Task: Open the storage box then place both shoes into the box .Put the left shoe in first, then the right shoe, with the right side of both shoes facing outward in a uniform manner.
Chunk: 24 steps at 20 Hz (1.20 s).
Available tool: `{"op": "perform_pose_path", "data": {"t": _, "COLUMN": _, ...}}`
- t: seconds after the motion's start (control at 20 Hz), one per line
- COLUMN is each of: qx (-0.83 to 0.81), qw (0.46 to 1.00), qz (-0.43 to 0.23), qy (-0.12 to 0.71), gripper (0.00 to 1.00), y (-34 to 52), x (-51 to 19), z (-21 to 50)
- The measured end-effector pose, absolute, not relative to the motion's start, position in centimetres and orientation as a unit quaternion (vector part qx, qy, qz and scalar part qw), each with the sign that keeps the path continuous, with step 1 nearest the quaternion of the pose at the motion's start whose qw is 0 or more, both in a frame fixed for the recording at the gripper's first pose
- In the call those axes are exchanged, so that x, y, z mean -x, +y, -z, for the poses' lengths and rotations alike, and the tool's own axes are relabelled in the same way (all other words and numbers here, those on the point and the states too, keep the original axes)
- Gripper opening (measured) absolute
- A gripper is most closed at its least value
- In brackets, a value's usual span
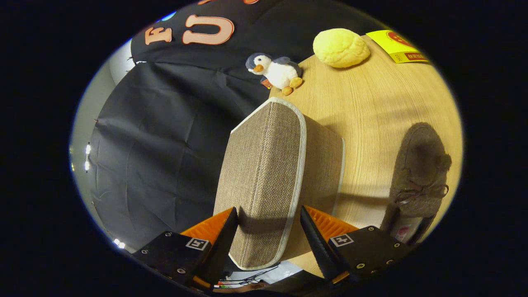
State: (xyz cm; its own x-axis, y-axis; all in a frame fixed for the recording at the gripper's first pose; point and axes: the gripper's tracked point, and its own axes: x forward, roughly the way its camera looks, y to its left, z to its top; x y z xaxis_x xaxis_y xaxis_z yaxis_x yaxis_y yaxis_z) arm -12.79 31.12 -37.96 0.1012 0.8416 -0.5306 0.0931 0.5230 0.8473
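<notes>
The storage box (326,165) is brown woven fabric with pale trim and stands on the wooden table (371,107). Its lid (264,173) runs away from me, tilted off the box body. My gripper (269,211) has the lid's near edge between its fingers; one fingertip (231,222) presses the lid's broad face and the other touches the trimmed side. A brown suede shoe (420,173) with a lace bow lies on the table beyond the far finger, apart from the box. Its heel end is partly hidden behind the gripper body.
A penguin plush (276,72) sits at the table's far edge past the box. A yellow plush ball (340,47) and a yellow card (398,46) lie farther along. Black cloth hangs as the booth's wall (165,144) on the lid's side.
</notes>
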Motion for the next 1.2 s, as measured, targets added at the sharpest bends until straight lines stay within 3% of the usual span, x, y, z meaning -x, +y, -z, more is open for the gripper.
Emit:
{"op": "perform_pose_path", "data": {"t": 0.15, "qx": -0.392, "qw": 0.637, "qz": -0.293, "qy": 0.595, "gripper": 0.78, "y": 30.6, "x": 12.6, "z": 37.8}}
{"op": "perform_pose_path", "data": {"t": 0.4, "qx": -0.389, "qw": 0.646, "qz": -0.298, "qy": 0.585, "gripper": 0.68, "y": 28.8, "x": 12.7, "z": 36.7}}
{"op": "perform_pose_path", "data": {"t": 0.75, "qx": -0.458, "qw": 0.624, "qz": -0.316, "qy": 0.549, "gripper": 0.34, "y": 29.2, "x": 11.8, "z": 33.3}}
{"op": "perform_pose_path", "data": {"t": 1.05, "qx": -0.536, "qw": 0.607, "qz": -0.338, "qy": 0.480, "gripper": 0.17, "y": 31.2, "x": 9.5, "z": 28.0}}
{"op": "perform_pose_path", "data": {"t": 1.2, "qx": -0.534, "qw": 0.598, "qz": -0.351, "qy": 0.483, "gripper": 0.16, "y": 32.6, "x": 9.5, "z": 26.7}}
